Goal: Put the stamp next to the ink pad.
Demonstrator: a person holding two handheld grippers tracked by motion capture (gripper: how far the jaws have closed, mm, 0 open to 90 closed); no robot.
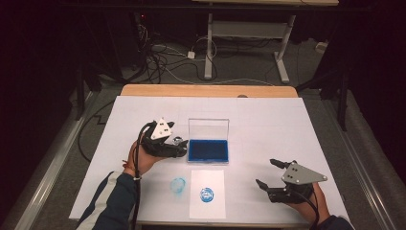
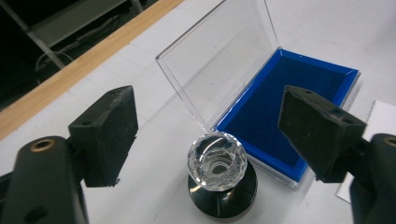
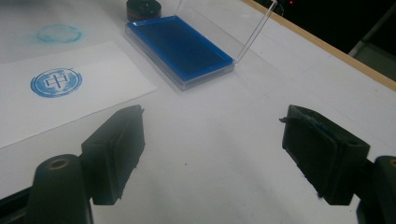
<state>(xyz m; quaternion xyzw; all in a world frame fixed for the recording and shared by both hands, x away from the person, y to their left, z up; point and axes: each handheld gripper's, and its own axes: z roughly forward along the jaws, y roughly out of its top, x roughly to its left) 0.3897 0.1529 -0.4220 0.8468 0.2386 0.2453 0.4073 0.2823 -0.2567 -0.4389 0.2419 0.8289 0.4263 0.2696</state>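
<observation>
From the high view, the left tongs point(image 1: 178, 146) hover at the ink pad case's point(image 1: 208, 149) left edge, over the stamp point(image 1: 179, 141); the right tongs point(image 1: 268, 173) sit well apart over bare counter point(image 1: 268, 120), near the front edge.

In the left gripper view, the left tongs point(image 2: 208, 128) gape wide around the crystal-topped stamp point(image 2: 218, 170), neither pad touching it; it stands just beside the case point(image 2: 285, 100).

In the right gripper view, the right tongs point(image 3: 212, 151) stand wide and empty, the stamped paper point(image 3: 70, 88) to their left.
</observation>
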